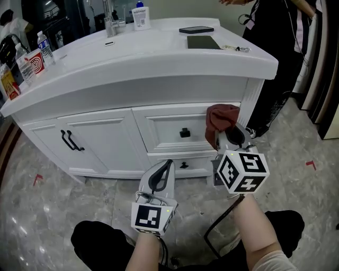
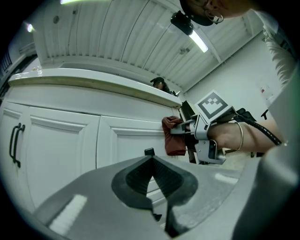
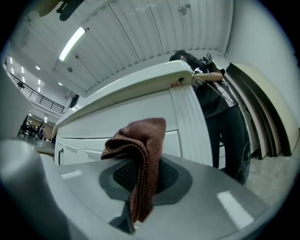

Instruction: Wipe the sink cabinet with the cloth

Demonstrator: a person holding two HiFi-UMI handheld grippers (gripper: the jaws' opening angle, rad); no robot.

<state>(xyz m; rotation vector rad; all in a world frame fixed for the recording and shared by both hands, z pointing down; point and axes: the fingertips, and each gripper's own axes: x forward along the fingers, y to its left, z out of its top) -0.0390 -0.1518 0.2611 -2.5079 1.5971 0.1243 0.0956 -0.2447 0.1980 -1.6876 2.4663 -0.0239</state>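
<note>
1. The right gripper (image 3: 140, 174) has its jaws clamped on a reddish-brown cloth (image 3: 141, 140). The fabric bunches above the pads and hangs down between them.
2. In the head view the cloth (image 1: 221, 119) sits centre-right in the frame. It is at the right end of the top drawer front of the white sink cabinet (image 1: 106, 108), just beside the fluted corner post.
3. Whether the cloth actually presses on the cabinet face cannot be told.
4. The left gripper (image 2: 153, 174) has its jaws together with nothing between them. It is held lower in the frame, in front of the lower drawer and apart from the cabinet.
5. From the left gripper view, the right gripper and the cloth (image 2: 174, 138) show right of centre, close to the drawer panel.
6. A black knob (image 1: 184, 133) sits mid-drawer, left of the cloth. A black door handle (image 1: 71, 141) is on the cabinet door at the left of the frame.
7. On the countertop at the top of the frame are a faucet (image 1: 110, 24), a white bottle (image 1: 140, 16), a phone (image 1: 196, 30) and a dark flat pad (image 1: 204, 43).
8. Water bottles (image 1: 45, 47) stand at the upper left edge.
9. A person in dark clothes (image 1: 275, 69) stands at the upper right, beside the cabinet's end.
</note>
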